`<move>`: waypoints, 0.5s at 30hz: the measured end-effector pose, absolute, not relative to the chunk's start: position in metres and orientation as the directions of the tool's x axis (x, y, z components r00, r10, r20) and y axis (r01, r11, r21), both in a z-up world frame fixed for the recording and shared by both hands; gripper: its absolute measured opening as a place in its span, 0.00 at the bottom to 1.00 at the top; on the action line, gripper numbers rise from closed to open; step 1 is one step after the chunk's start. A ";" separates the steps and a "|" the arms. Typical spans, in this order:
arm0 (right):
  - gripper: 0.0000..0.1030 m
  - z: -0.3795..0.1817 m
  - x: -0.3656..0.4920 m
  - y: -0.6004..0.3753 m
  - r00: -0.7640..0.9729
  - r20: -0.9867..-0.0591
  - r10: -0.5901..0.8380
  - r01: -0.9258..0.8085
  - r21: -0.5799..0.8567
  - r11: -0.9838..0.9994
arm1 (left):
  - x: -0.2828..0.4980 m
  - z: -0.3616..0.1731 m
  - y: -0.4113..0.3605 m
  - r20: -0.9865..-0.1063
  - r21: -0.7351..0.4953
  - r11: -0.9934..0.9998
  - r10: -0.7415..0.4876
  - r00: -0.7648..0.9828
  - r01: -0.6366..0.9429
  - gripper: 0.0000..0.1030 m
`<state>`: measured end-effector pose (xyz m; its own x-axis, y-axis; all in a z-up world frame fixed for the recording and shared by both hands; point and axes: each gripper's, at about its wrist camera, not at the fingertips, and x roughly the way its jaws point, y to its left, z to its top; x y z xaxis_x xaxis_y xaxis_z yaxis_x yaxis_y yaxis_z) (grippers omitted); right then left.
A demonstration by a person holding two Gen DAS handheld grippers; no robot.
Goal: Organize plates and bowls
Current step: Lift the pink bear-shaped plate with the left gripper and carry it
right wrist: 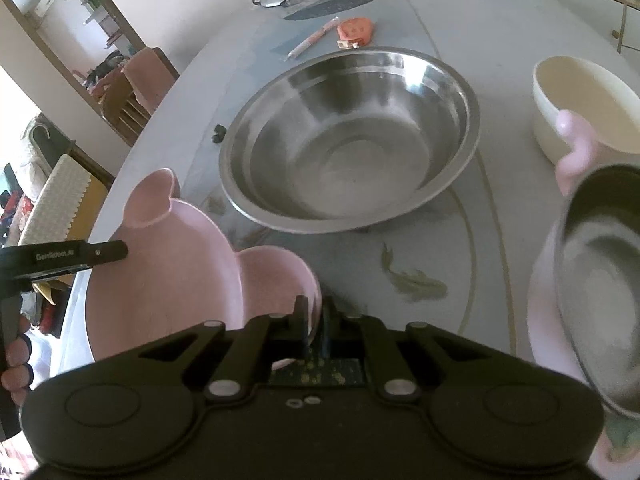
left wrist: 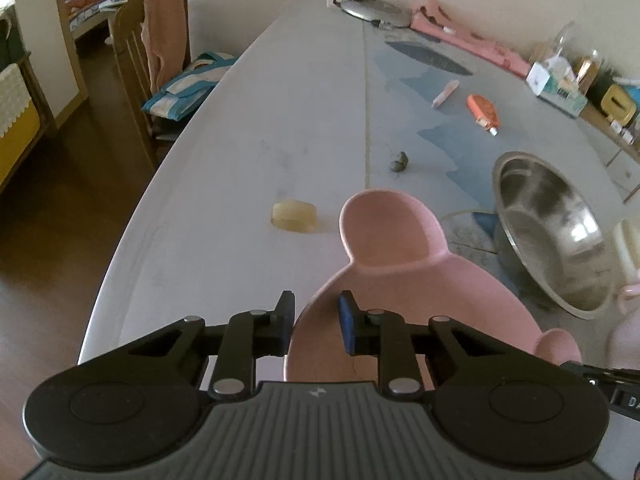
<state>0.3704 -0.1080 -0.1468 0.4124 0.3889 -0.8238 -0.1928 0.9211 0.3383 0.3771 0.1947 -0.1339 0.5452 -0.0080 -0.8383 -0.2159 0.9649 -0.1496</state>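
Note:
A pink bear-shaped plate (left wrist: pixel 400 308) with round ears is tilted up off the grey table (left wrist: pixel 260 120). My left gripper (left wrist: pixel 316 320) is shut on its near left rim, one pad outside and one inside. In the right wrist view the same plate (right wrist: pixel 168 280) shows at lower left, and my right gripper (right wrist: pixel 316 324) is shut on the rim of its right ear. A large steel bowl (right wrist: pixel 348 140) stands upright behind it. At the right are a cream bowl (right wrist: pixel 580 108) and a smaller steel bowl (right wrist: pixel 600 280) resting on a pale pink dish.
A yellowish block (left wrist: pixel 294 216), a dark lump (left wrist: pixel 400 160), an orange case (left wrist: pixel 484 110) and a pen (left wrist: pixel 445 94) lie on the table. At the far end are a lamp base (left wrist: pixel 376 10) and a tissue box (left wrist: pixel 556 84). A chair (left wrist: pixel 132 60) stands beyond the left table edge.

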 end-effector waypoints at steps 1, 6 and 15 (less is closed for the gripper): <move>0.07 -0.145 0.368 -0.110 0.409 -0.824 0.392 -0.191 0.343 0.920 | 0.372 -0.131 0.194 -0.836 -0.152 0.964 -0.009 0.549 -0.216 0.22; 0.06 -0.130 0.349 -0.113 0.403 -0.821 0.405 -0.215 0.345 0.914 | 0.343 -0.109 0.187 -0.823 -0.141 0.968 0.002 0.568 -0.209 0.22; 0.06 -0.097 0.303 -0.115 0.409 -0.804 0.431 -0.273 0.343 0.899 | 0.275 -0.072 0.181 -0.801 -0.134 0.967 0.023 0.599 -0.217 0.22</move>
